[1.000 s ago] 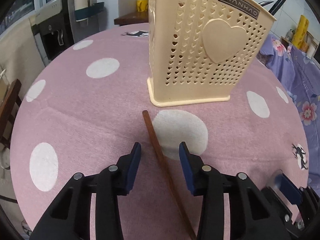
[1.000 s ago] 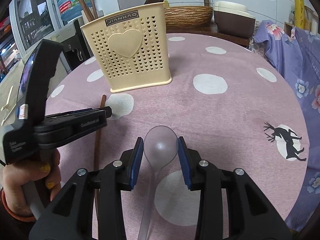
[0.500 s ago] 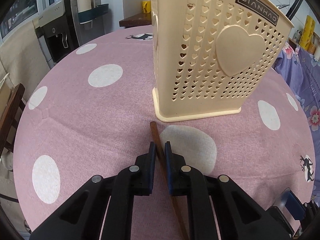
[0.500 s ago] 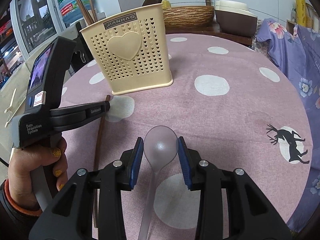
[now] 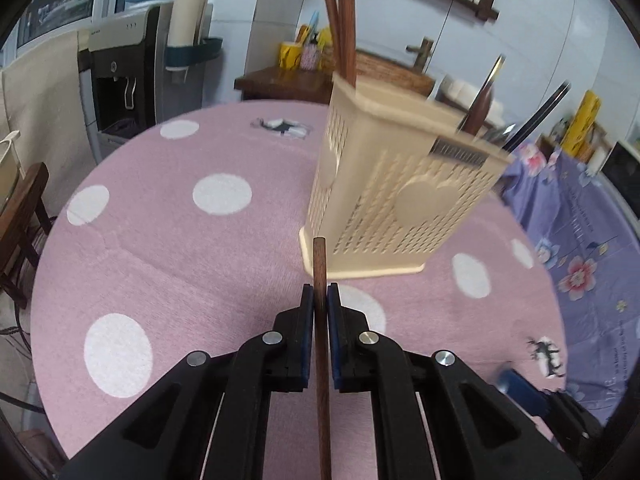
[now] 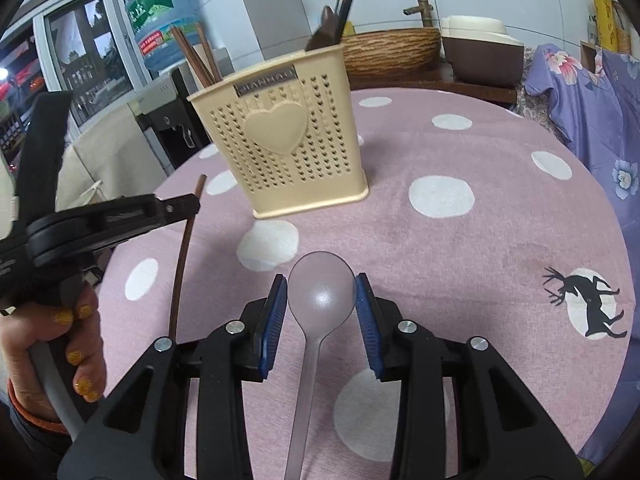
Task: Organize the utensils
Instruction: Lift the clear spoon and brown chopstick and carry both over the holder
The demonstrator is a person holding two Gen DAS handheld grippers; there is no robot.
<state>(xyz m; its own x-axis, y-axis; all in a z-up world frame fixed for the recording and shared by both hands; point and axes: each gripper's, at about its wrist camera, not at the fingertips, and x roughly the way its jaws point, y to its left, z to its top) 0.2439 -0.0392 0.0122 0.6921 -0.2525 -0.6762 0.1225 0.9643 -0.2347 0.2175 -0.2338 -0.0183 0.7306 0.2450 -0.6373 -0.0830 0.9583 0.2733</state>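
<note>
My left gripper (image 5: 319, 300) is shut on a brown wooden chopstick (image 5: 320, 264) and holds it lifted off the table, tip pointing at the cream perforated utensil holder (image 5: 392, 204). The right wrist view shows the left gripper (image 6: 188, 202) with the chopstick (image 6: 182, 264) hanging tilted from it, left of the holder (image 6: 288, 152). My right gripper (image 6: 321, 300) is shut on the bowl of a translucent grey spoon (image 6: 320, 292), above the table in front of the holder. The holder contains other chopsticks (image 5: 340, 16) and dark utensils (image 6: 340, 4).
The round table has a pink cloth with white dots (image 6: 440, 196) and deer prints (image 6: 592, 304). A water dispenser (image 5: 116, 76) stands behind on the left, a wooden chair (image 5: 20, 208) at the left edge, a floral purple fabric (image 5: 580, 240) on the right.
My left gripper closed on the chopstick and has lifted it off the table, swinging it to point forward. The right gripper stays shut on the spoon, raised slightly.
</note>
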